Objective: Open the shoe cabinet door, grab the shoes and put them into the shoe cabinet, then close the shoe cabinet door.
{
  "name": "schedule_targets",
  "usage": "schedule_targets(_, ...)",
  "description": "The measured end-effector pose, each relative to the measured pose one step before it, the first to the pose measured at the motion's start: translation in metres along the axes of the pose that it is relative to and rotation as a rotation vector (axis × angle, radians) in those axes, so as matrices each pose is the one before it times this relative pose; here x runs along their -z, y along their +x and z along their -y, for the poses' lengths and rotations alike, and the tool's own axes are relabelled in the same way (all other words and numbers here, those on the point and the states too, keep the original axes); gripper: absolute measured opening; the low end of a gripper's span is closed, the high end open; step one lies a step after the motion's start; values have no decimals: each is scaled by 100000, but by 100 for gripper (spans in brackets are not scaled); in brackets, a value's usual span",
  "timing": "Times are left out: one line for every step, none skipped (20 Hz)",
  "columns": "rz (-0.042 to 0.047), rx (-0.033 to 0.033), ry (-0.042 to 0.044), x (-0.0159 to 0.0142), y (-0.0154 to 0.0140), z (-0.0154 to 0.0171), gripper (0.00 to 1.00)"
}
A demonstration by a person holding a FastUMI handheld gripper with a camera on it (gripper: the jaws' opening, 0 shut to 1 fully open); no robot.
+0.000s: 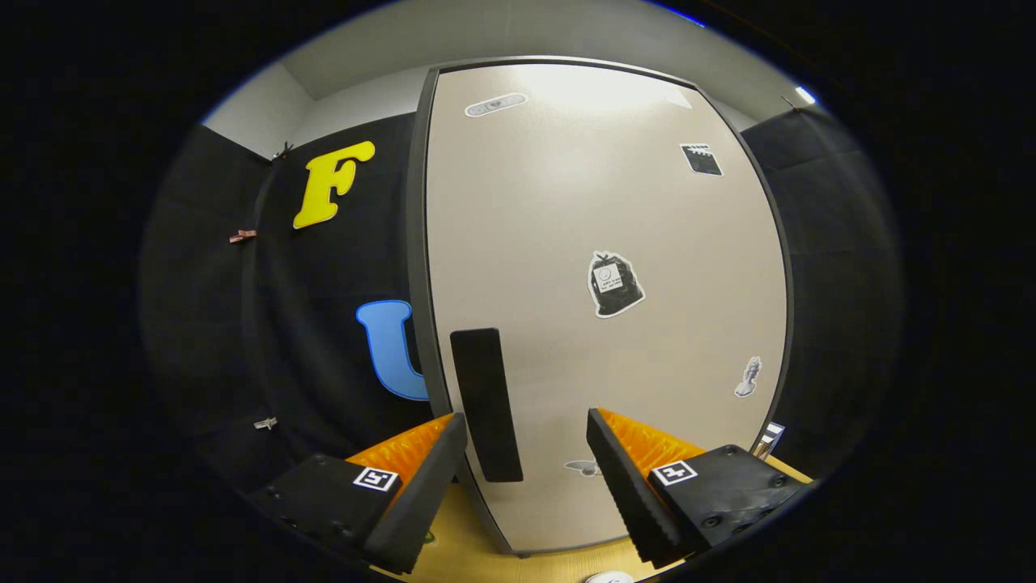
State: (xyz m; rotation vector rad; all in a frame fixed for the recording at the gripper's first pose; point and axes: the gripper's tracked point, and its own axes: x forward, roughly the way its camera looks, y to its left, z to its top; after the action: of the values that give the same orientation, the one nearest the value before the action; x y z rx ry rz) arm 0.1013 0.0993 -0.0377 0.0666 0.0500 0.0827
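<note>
Shoe cabinet door (615,243) stands shut and upright straight ahead of you, filling most of what lies beyond the fingers. Its dark handle (484,403) runs vertically near the door's left edge, just ahead of your gripper (526,453) and closer to the left finger than the right. Your gripper is spread wide, holding nothing. The worktop (461,526) shows below the door. No shoes can be made out, and the stickers (613,283) on the door are too small to read.
</note>
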Motion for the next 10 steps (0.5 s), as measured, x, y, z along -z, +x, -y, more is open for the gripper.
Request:
schedule_targets(236,-1060,511,16,457,-467,98)
schedule_targets(159,466,-351,14,291,107,94)
schedule_targets(-135,983,-922,150,336,30,88)
schedule_targets(-609,182,-611,310,400,-111,88)
schedule_targets(-206,-293,3,42,166,-241,89)
schedule_targets(171,555,-89,100,265,-39,86)
schedule_targets(-161,730,-460,53,115,33,80)
schedule_targets(-403,-777,-212,107,114,-233,80)
schedule_targets(609,-737,-214,-84,197,-316,79)
schedule_targets(878,-104,-599,18,71,-307,70)
